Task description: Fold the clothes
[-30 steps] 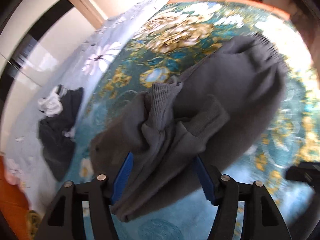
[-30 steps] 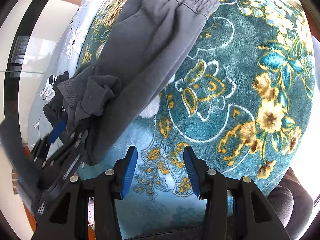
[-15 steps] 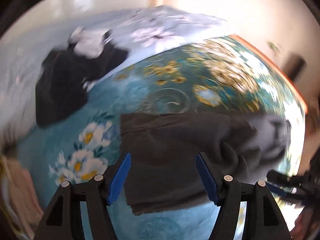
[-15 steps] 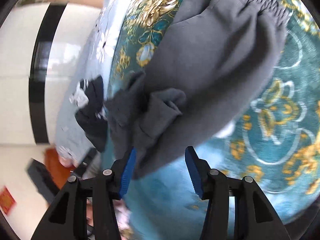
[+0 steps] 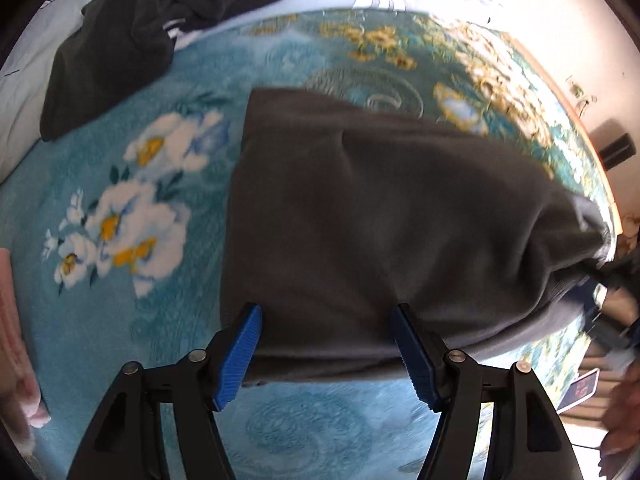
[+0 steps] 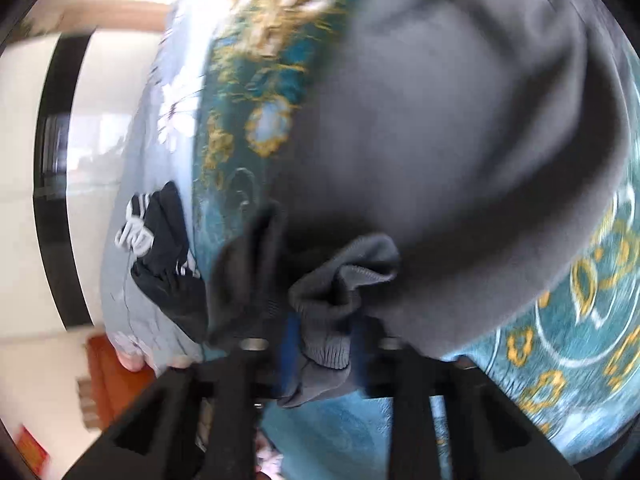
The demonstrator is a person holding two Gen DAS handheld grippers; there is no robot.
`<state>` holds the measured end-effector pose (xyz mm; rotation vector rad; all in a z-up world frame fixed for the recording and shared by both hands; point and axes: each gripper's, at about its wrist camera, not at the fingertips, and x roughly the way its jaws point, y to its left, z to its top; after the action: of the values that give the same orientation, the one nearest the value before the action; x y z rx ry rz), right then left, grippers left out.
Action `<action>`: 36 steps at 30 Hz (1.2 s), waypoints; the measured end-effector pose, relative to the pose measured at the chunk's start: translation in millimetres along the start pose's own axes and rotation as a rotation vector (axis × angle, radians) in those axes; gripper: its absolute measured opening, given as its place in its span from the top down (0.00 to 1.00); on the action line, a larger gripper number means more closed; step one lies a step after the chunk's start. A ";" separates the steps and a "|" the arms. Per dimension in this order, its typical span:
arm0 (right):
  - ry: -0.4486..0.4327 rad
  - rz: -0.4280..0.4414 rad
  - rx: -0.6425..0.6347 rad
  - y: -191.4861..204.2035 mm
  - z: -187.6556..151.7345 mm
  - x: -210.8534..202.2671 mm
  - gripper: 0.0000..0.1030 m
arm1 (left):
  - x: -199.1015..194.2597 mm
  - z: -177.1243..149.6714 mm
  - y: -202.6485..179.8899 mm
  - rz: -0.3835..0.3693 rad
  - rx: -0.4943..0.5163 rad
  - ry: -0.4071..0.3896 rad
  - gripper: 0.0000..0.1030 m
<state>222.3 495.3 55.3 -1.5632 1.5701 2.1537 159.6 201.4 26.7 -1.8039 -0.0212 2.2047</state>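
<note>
Dark grey sweatpants [image 5: 380,216] lie folded over on a teal floral blanket [image 5: 120,216]. My left gripper [image 5: 326,350] is open, its blue pads at the near folded edge of the pants, holding nothing. My right gripper [image 6: 322,354] is closed on the ribbed cuffs [image 6: 340,280] of the same pants [image 6: 460,140], which bunch between its fingers. The right gripper also shows at the right edge of the left wrist view [image 5: 604,304], at the pants' far end. The image is motion-blurred.
A heap of black clothes with white stripes [image 5: 132,28] lies on a pale blue sheet beyond the blanket, also in the right wrist view [image 6: 164,256]. A pink cloth [image 5: 12,344] is at the left edge. The bed's edge and an orange floor [image 6: 108,364] lie to the left.
The left gripper let go of the bunched pants and swung round to the folded edge. The right gripper moved in from the bare blanket and closed on the cuffs.
</note>
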 end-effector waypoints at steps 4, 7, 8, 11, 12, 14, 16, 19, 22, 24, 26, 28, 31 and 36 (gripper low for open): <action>-0.044 0.083 -0.232 26.6 -14.4 -22.8 0.85 | 2.4 -6.2 -1.2 0.003 0.026 -0.006 0.31; -0.030 -0.080 -0.254 9.3 -18.3 -8.6 0.85 | 5.2 -8.9 -3.8 0.020 0.049 0.013 0.31; -0.009 -0.119 -0.209 -5.5 -16.1 -0.7 0.85 | 6.1 -9.8 -4.7 0.025 0.056 0.019 0.31; 0.008 -0.083 -0.068 -41.4 -13.9 4.8 0.85 | 8.9 -12.6 -7.4 0.042 0.079 0.040 0.31; 0.005 -0.065 -0.051 -44.8 -14.0 3.1 0.84 | 5.8 -12.8 -6.8 0.036 0.074 0.044 0.31; 0.003 -0.049 -0.052 -44.5 -13.8 -1.7 0.80 | -6.5 -10.9 -7.1 0.016 0.065 0.027 0.31; -0.006 -0.020 -0.057 -44.6 -14.0 -12.1 0.75 | -24.7 -6.4 -11.4 -0.006 0.070 -0.030 0.31; -0.053 0.015 -0.043 -55.3 -13.4 -33.4 0.59 | -40.5 8.5 -25.4 -0.026 0.086 -0.091 0.31; -0.132 0.009 0.037 -79.1 -8.1 -58.8 0.57 | -48.5 29.1 -44.7 -0.037 0.108 -0.135 0.31; -0.185 0.015 0.101 -97.8 -4.4 -75.8 0.55 | -46.8 42.3 -61.4 -0.051 0.132 -0.139 0.31; -0.235 0.025 0.153 -111.7 0.5 -87.3 0.50 | -41.0 49.3 -84.5 -0.054 0.178 -0.134 0.31; -0.268 0.032 0.188 -118.9 6.4 -91.1 0.49 | -28.8 49.7 -107.0 -0.049 0.225 -0.107 0.31; -0.280 0.016 0.214 -131.2 15.2 -96.7 0.49 | 0.2 42.0 -131.2 -0.002 0.284 -0.047 0.31; -0.283 0.010 0.241 -139.2 33.8 -85.0 0.49 | 37.0 36.5 -138.6 0.063 0.294 0.023 0.27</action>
<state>317.3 628.0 21.6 -1.1272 1.6674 1.9934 147.8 348.9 26.0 -1.6857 0.3500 2.0985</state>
